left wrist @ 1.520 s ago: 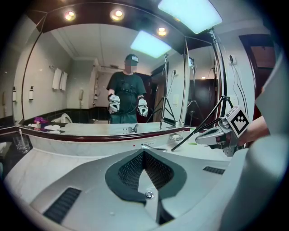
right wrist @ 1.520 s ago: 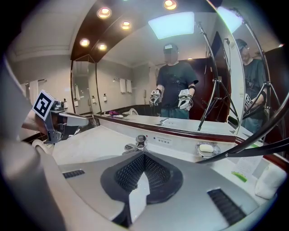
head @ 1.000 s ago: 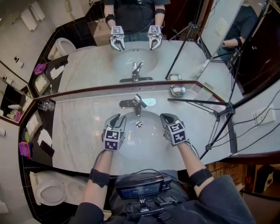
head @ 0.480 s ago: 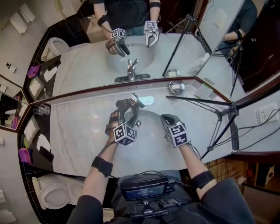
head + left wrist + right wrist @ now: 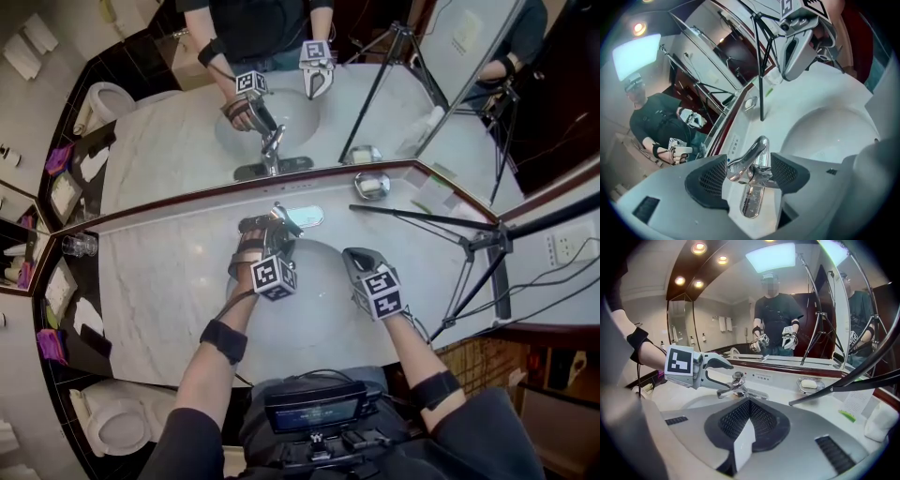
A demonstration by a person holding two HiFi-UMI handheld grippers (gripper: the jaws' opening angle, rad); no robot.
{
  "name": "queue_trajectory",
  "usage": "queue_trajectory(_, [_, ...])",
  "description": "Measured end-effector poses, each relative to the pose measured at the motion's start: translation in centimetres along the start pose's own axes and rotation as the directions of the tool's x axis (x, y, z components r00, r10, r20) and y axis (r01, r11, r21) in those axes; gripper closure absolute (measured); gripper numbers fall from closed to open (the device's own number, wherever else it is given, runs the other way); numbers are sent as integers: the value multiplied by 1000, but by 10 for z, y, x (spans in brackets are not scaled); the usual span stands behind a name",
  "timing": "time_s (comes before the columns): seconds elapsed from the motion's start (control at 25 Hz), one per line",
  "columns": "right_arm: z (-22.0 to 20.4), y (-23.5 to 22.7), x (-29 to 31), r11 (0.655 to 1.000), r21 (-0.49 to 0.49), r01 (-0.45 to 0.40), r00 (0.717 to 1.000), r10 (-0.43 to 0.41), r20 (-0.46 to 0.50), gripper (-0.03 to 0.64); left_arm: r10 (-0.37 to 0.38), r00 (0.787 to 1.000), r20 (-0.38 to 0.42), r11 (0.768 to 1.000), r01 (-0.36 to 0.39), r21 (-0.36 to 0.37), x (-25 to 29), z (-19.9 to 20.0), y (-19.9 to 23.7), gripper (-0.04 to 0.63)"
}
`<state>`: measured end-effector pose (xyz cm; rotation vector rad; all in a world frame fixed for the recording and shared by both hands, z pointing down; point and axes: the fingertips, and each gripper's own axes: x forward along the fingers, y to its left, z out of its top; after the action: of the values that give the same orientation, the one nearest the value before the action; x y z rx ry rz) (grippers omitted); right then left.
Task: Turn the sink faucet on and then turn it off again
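Note:
The chrome faucet stands behind the white basin. My left gripper is rolled on its side and reaches over the faucet. In the left gripper view its jaws are opening, and the lever and spout lie between the two dark pads; I see no pad pressing on the metal. No water shows at the spout. My right gripper hovers over the basin's right side, shut with nothing in it. From the right gripper view the left gripper straddles the faucet.
A soap dish sits on the marble counter behind the basin at right. A black tripod leans across the counter's right end. A glass stands at far left. The mirror rises right behind the faucet.
My left gripper moved forward from the basin's left side to the faucet, rolled onto its side, and its jaws opened around the lever. The right gripper stayed almost in place.

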<state>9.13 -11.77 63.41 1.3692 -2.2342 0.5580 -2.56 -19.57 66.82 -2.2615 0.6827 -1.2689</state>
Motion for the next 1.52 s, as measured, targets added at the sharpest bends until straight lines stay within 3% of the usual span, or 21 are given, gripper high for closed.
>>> queue_trajectory(0.28, [6,1,-2,1000,23,2,1000,-2,-7,598,-12,1000,-2,1000,12,17,21,8,-1,304])
queue_trajectory(0.52, [5,0,-1,1000,28,7,1000,-7,-9,598,-24,1000,4,999,24,-39,38,4,-2,302])
queue_trajectory(0.72, [6,-4,-1,999,33,11,1000,-11,-7,598,-6,1000,12,1000,6,-27,39,7,6,301])
queue_trajectory(1.52, [6,1,3,999,44,-5,1000,5,-7,598,44,999,14,980,-40,-197,38,2,32,314])
